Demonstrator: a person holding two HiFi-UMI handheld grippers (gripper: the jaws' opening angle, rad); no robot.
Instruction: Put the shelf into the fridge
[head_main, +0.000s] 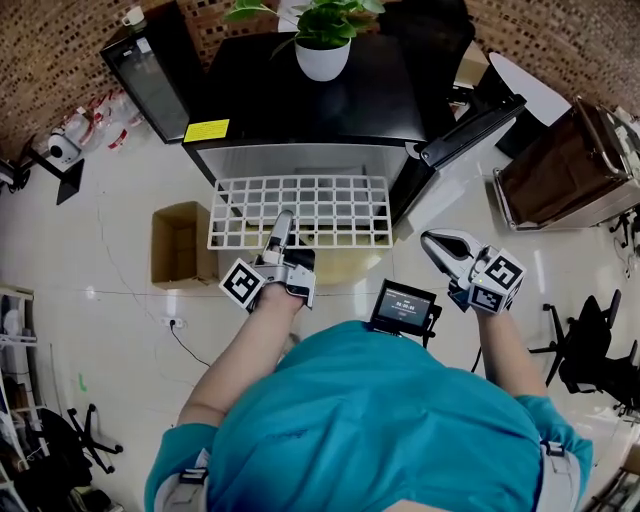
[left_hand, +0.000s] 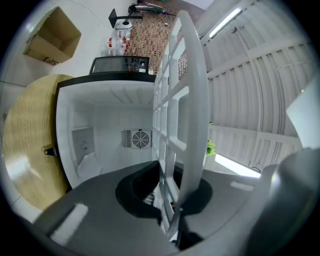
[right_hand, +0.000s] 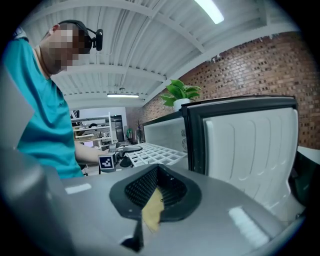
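A white grid shelf (head_main: 300, 210) lies flat at the mouth of the open black mini fridge (head_main: 300, 100), its far edge at the opening. My left gripper (head_main: 283, 228) is shut on the shelf's near edge. In the left gripper view the shelf (left_hand: 182, 100) runs edge-on between the jaws of the left gripper (left_hand: 172, 210), toward the white fridge interior (left_hand: 110, 130). My right gripper (head_main: 442, 248) hangs to the right of the shelf, shut and holding nothing. From the right gripper (right_hand: 150, 205) I see the shelf (right_hand: 152, 152) and the fridge door (right_hand: 250, 145).
The fridge door (head_main: 470, 130) stands open to the right. A potted plant (head_main: 322, 40) sits on the fridge top. A cardboard box (head_main: 180, 245) lies left, a round wooden board (left_hand: 25, 150) under the fridge front, a small screen device (head_main: 402, 305) near me, a brown cabinet (head_main: 560, 165) right.
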